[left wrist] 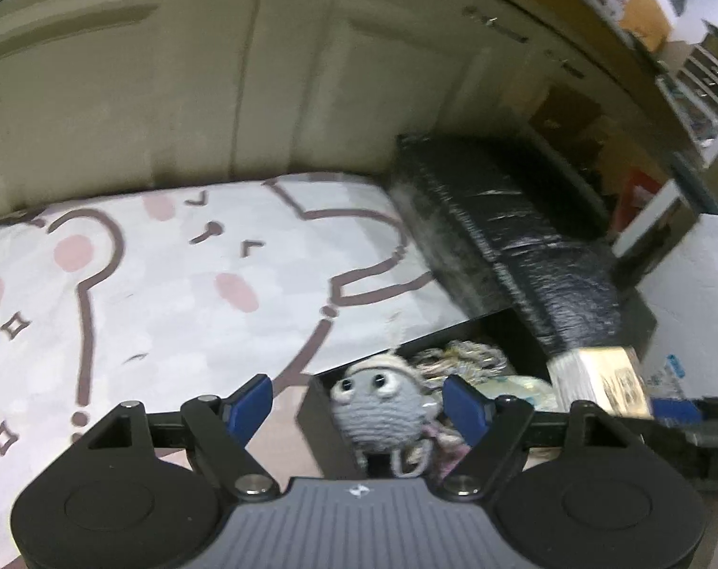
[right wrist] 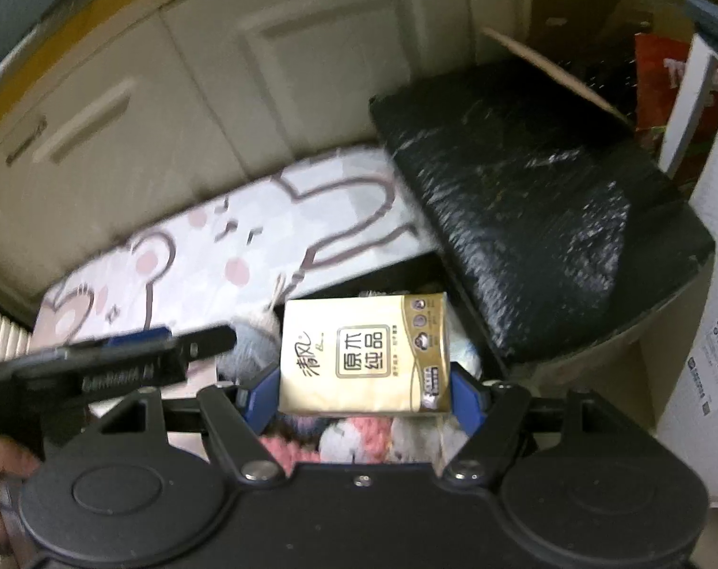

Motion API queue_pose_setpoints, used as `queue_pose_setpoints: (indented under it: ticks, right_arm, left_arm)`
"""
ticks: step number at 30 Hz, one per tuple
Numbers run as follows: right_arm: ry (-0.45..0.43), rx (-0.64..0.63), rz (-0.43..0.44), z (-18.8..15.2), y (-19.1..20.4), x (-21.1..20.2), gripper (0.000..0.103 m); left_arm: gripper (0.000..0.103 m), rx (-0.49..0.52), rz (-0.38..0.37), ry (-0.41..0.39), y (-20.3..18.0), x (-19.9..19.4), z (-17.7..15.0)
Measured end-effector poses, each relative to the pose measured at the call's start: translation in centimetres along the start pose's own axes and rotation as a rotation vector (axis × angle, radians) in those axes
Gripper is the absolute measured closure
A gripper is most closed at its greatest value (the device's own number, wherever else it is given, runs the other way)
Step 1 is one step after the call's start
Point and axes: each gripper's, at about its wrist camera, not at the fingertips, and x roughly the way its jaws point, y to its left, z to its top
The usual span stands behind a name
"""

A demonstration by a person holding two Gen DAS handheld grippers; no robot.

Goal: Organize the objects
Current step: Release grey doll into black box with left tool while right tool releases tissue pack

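Between right jaws: tissue pack (right wrist: 364, 354) clamped, long axis crosswise; left jaws wide.

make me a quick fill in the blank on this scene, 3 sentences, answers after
1. The right gripper is shut on a gold pack of ____.
2. The left gripper's blue fingers stand apart on either side of a grey crocheted ____ with big eyes.
3. The open box below both grippers, already holding soft toys, is coloured ____.

Answers: tissues; toy; black
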Motion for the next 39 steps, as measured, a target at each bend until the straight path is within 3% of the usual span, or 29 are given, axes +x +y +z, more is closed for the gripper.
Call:
queue_pose_setpoints:
  ticks: [5, 13, 15, 18, 20, 24, 26, 28, 30, 39]
  right_arm:
    - [0.101, -0.071, -0.003, -0.9, 0.7, 1.4, 0.029]
    - [0.223, -0.169, 0.032, -2.5, 1.8, 3.3, 0.028]
    - [0.246, -0.198, 0.018, -2.7, 2.2, 3.5, 0.020]
    - [0.238, -0.231, -0.031, -2.8, 2.6, 3.2, 0.015]
    - [0.207, -0.213, -0.013, -2.4, 2.6, 2.5, 0.016]
    - [0.151, -0.167, 0.033, -1.4, 2.6, 1.1, 0.044]
    - [0.166, -0.180, 0.042, -1.6, 2.8, 1.2, 0.057]
    - [0.204, -0.208, 0.020, -1.9, 3.1, 1.8, 0.072]
    - [0.246, -0.228, -0.009, -2.4, 3.1, 2.6, 0.080]
    - [0.314, -0.264, -0.039, -4.0, 3.2, 4.5, 0.079]
  left_arm:
    - [0.028, -0.009, 0.062, 0.015, 0.4, 0.4, 0.0]
    - [0.027, -0.028, 0.061, 0.036, 0.8, 1.4, 0.0]
    - [0.027, -0.028, 0.059, 0.045, 0.8, 1.8, -0.1]
    - [0.027, -0.025, 0.068, 0.060, 0.8, 2.3, -0.2]
    - [0.027, -0.032, 0.072, 0.067, 1.0, 2.5, -0.3]
    - [0.027, -0.022, 0.111, 0.090, 1.4, 2.9, -0.5]
    - [0.027, -0.004, 0.150, 0.109, 1.7, 3.3, -0.7]
    - [0.027, -0.011, 0.144, 0.115, 2.1, 3.4, -0.8]
    - [0.027, -0.030, 0.136, 0.121, 2.4, 3.3, -0.7]
    - [0.028, -0.052, 0.122, 0.103, 2.3, 2.8, -0.3]
